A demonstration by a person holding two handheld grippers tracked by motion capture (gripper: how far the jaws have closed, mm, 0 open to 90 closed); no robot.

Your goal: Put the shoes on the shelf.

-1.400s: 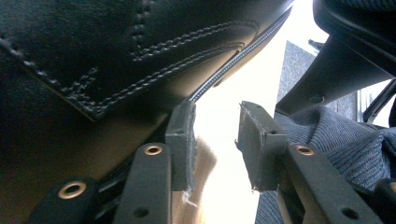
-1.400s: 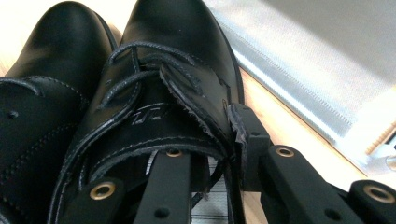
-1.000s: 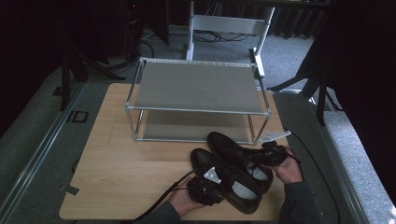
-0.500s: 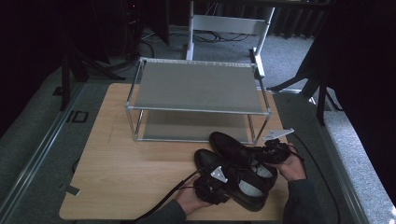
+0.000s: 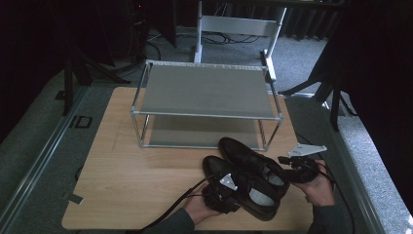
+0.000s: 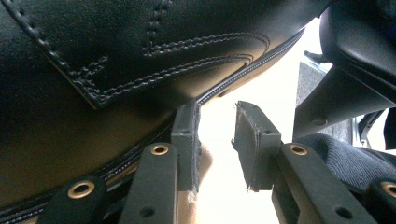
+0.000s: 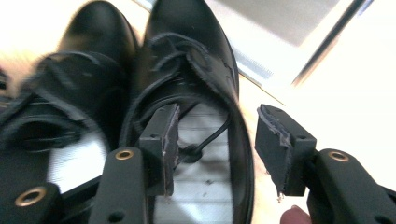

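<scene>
High view: my left gripper sits against the left shoe, jaws apart, empty, beside its stitched black leather. My right gripper straddles the right shoe's collar, jaws apart, not yet clamped. Both shoes lie before the mesh-shelved metal rack; judged step: grasping, next closing on each rim.
</scene>
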